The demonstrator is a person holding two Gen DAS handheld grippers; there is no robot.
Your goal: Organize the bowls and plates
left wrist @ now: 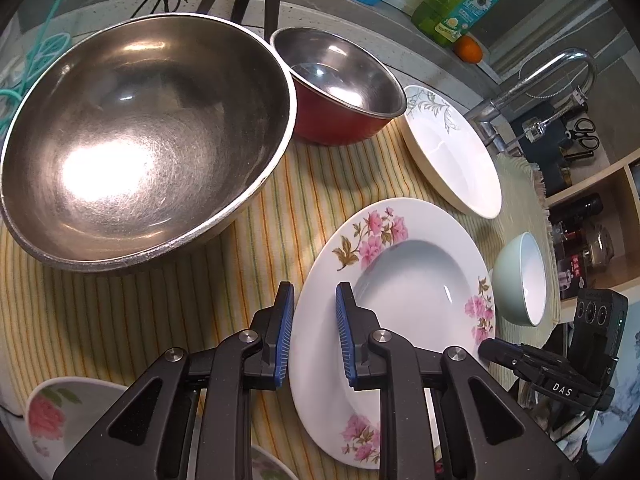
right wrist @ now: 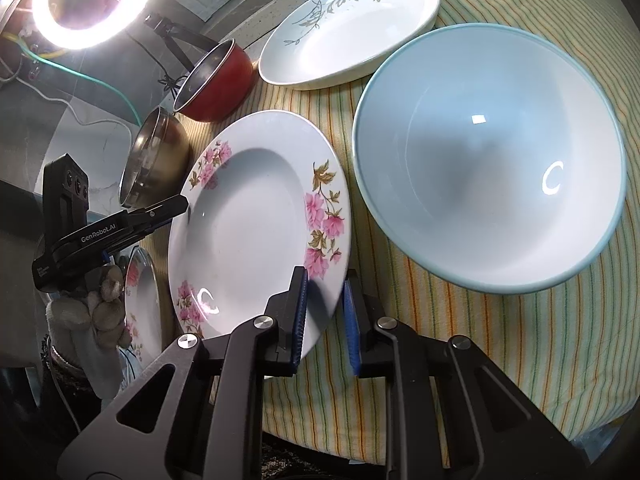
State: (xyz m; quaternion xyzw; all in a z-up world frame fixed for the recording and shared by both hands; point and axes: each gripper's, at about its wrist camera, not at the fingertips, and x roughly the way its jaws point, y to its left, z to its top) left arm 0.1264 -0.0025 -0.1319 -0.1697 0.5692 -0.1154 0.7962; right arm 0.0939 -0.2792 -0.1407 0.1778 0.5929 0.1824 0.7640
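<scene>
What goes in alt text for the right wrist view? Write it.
The right gripper clamps the near rim of a pink-flowered plate on a striped cloth, while the left gripper holds the opposite rim. A pale blue bowl sits beside it, a leaf-patterned plate behind.

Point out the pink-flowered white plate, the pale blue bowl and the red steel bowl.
pink-flowered white plate (right wrist: pixel 240 216), right wrist view, its well
pale blue bowl (right wrist: pixel 480 168), right wrist view, inner wall
red steel bowl (left wrist: pixel 340 126), left wrist view, outer side

Second floral plate (left wrist: pixel 52 412) cut off by frame edge, partly hidden behind left claw (left wrist: pixel 315 336).
</scene>
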